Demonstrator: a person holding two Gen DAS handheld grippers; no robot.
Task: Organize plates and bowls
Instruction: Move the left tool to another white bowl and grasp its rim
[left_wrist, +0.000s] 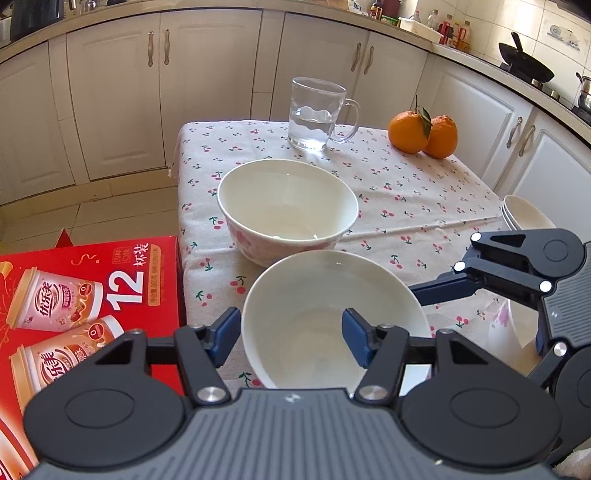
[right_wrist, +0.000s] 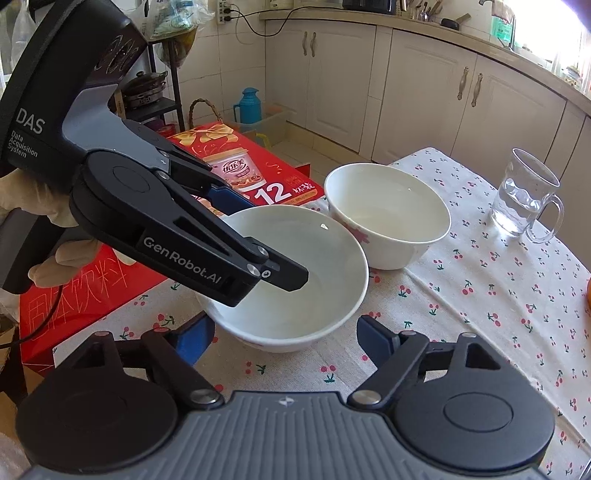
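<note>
**On the cherry-print bench: two bowls, one gripped**

- Near bowl (left_wrist: 332, 317): white, at the bench's front edge. Left hand-held gripper (left_wrist: 291, 338) clenched on its rim, one pad inside, one outside.
- Far bowl (left_wrist: 288, 210): white with pink flowers, just behind the near bowl.
- Right hand-held gripper (right_wrist: 284, 338): released, pads either side of the near bowl, not touching.
- Glass mug (left_wrist: 317, 114) holding water, two oranges (left_wrist: 423, 131): farther back.
- Red drinks carton (left_wrist: 92, 295): beside the bench.

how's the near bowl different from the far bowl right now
The near bowl has the left gripper closed over its rim, one finger inside; the far bowl stands untouched. The near bowl sits by the table's front edge, the far bowl closer to the glass mug. Both are white and empty.
</note>
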